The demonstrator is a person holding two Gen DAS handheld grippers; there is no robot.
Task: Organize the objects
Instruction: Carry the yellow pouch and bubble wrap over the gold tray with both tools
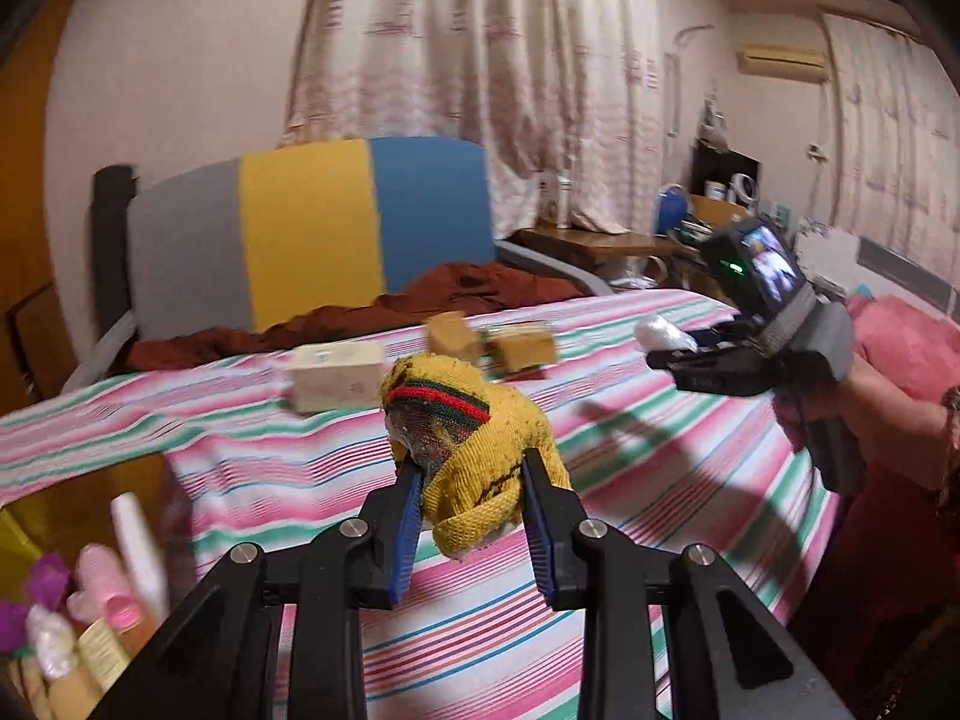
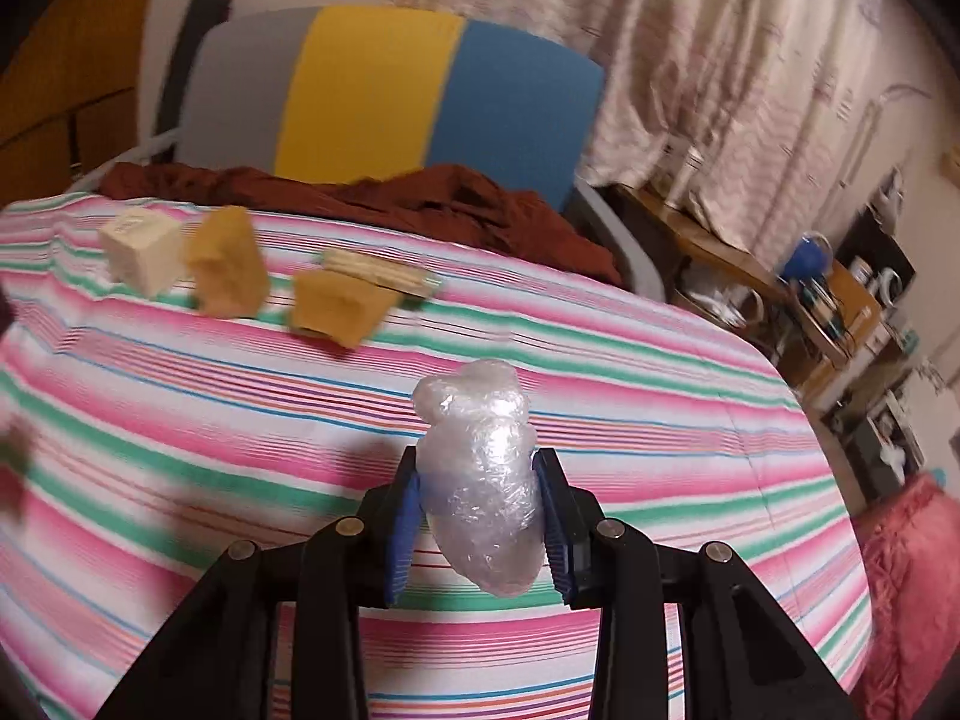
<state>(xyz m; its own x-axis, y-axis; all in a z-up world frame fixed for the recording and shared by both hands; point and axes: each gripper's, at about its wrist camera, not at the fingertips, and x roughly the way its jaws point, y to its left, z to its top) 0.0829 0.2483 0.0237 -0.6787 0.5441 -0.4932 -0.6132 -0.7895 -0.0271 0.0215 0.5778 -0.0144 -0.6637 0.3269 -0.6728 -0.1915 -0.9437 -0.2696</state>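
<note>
Left gripper (image 1: pixel 471 468) clamped on yellow knit sock (image 1: pixel 474 420), aloft over striped bed (image 1: pixel 600 540). Right gripper (image 2: pixel 480 468) squeezing crumpled plastic bag (image 2: pixel 483 468), airborne too. Keep both grips firm; carry clear of boxes (image 2: pixel 225 270).

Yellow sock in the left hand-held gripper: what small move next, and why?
Probably carry it toward the bin of toiletries at lower left and release there. The left hand-held gripper is shut on the yellow sock, lifted off the striped bedspread, and that bin is the nearest container in view.
</note>
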